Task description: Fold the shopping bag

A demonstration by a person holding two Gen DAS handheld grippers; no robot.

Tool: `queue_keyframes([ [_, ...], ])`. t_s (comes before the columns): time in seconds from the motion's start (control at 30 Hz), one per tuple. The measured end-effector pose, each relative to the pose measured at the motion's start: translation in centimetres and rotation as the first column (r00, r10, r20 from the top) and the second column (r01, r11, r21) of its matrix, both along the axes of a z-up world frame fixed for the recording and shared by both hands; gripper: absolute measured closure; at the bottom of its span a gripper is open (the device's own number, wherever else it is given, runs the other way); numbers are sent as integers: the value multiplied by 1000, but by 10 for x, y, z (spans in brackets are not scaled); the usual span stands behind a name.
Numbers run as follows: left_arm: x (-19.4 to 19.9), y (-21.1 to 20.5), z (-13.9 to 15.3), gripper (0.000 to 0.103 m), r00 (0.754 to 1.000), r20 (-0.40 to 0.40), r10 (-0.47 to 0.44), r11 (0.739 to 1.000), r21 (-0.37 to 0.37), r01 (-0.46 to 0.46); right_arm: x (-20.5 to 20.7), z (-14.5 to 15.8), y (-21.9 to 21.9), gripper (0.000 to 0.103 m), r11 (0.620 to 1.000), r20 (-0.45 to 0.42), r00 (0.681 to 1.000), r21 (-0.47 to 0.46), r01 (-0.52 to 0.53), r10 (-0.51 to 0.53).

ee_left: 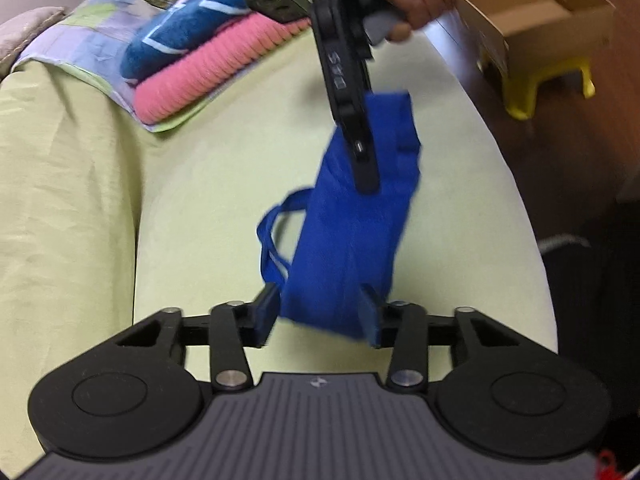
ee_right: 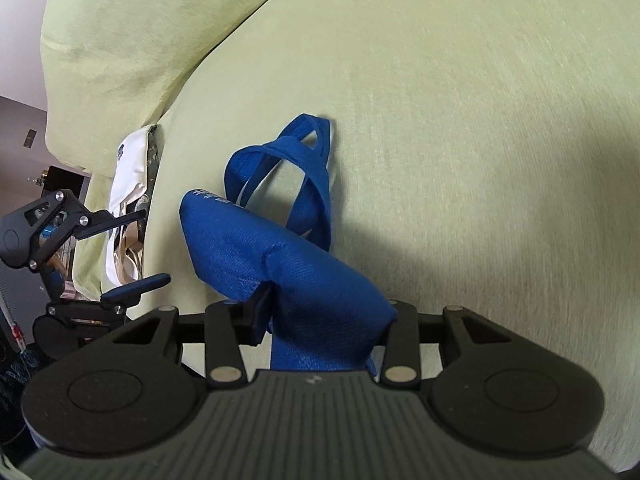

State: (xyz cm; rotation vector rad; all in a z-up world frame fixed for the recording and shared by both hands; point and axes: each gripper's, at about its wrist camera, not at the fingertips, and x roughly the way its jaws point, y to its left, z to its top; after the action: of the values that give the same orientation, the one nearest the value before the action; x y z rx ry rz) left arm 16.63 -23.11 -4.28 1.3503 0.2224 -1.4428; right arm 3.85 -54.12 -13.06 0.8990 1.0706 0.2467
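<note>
blue shopping bag (ee_left: 352, 232) | folded narrow, held up over green sofa (ee_left: 208, 184) | right gripper (ee_right: 320, 316) pinching bag | left gripper (ee_left: 320, 316) wide apart | next: grab low end, fold again

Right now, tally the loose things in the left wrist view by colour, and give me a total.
Blue: 2 (shopping bag, folded blue fabric)
Pink: 1 (knitted pile)
Yellow: 1 (stool)
Brown: 1 (cardboard box)
Total: 5
</note>
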Motion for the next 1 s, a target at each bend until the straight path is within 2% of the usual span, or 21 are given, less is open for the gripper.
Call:
queue_keyframes([
  [0.13,0,-22,-21,61,999,-25,42,999,4,-42,1,1,0,69,1000,-10,1000,-6,-2,2],
  [0.27,8,-26,-32,61,994,-71,88,996,8,-87,3,2,1,69,1000,-14,1000,-19,-1,0],
  [0.43,17,-30,-37,62,979,-134,154,988,-8,-156,-3,4,2,67,997,-15,997,-18,75,-75],
  [0.53,19,-32,-38,62,974,-149,174,984,-10,-177,-15,17,12,61,982,40,990,-123,142,-138],
  [0.6,18,-34,-38,62,974,-144,175,984,-4,-177,-26,29,20,51,950,90,975,-225,218,-203],
  [0.63,18,-35,-38,62,974,-142,174,984,-1,-176,-39,35,20,51,921,123,963,-284,265,-239],
  [0.7,17,-36,-38,62,975,-139,175,984,4,-176,-61,49,33,51,851,218,929,-380,363,-299],
  [0.77,16,-37,-38,62,976,-135,173,985,5,-173,-84,63,47,51,761,319,884,-458,460,-343],
  [0.83,16,-37,-38,62,976,-134,172,985,6,-173,-84,58,60,55,727,335,887,-514,455,-318],
  [0.87,15,-37,-38,62,976,-135,173,985,8,-174,-84,55,66,62,710,340,890,-542,450,-304],
  [0.9,16,-37,-38,62,975,-138,177,984,8,-178,-84,52,72,75,692,345,892,-568,445,-290],
  [1.0,15,-36,-38,62,972,-139,190,981,1,-192,-83,43,91,92,633,357,901,-644,429,-247],
])
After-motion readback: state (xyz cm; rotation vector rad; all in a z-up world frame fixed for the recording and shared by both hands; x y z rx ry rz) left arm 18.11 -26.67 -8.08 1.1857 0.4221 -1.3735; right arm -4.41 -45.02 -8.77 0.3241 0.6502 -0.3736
